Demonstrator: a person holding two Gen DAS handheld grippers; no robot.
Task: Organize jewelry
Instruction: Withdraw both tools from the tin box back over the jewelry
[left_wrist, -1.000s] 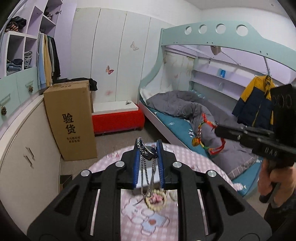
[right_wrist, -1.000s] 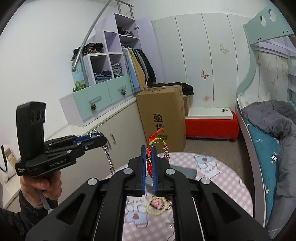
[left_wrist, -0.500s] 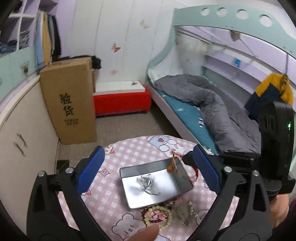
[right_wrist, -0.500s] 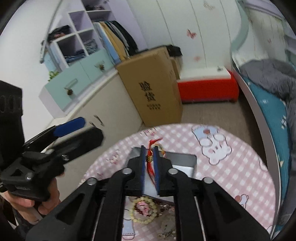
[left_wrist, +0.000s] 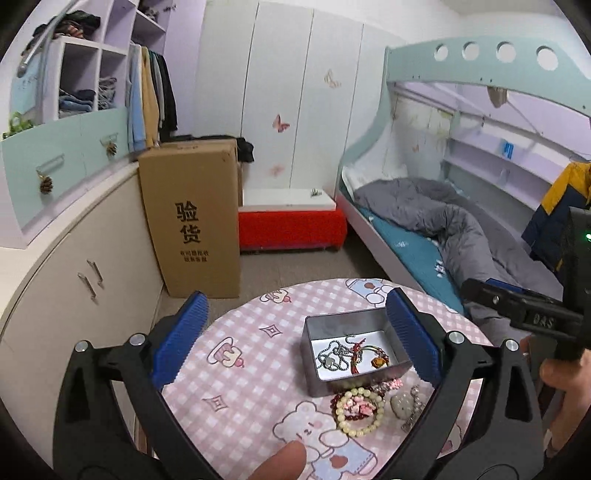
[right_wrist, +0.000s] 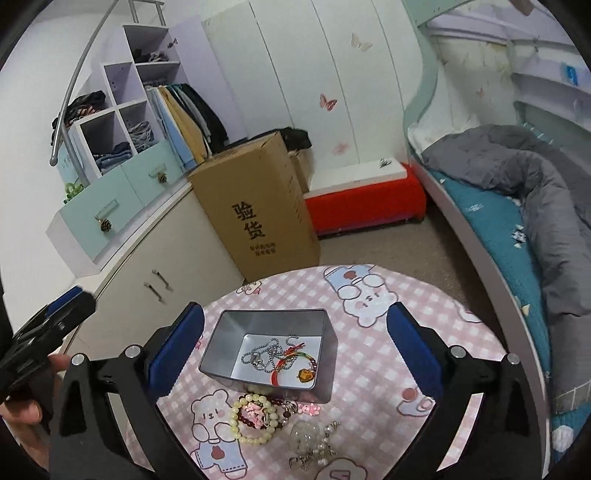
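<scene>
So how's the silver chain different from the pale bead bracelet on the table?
The silver chain lies inside the metal tin, while the pale bead bracelet sits outside it on the pink checked tablecloth, just in front of the tin. The chain is thin metal links in a loose heap; the bracelet is round cream beads in a neat ring. The chain touches the red cord bracelet; the bead bracelet circles pink charms. Neither is held.
</scene>
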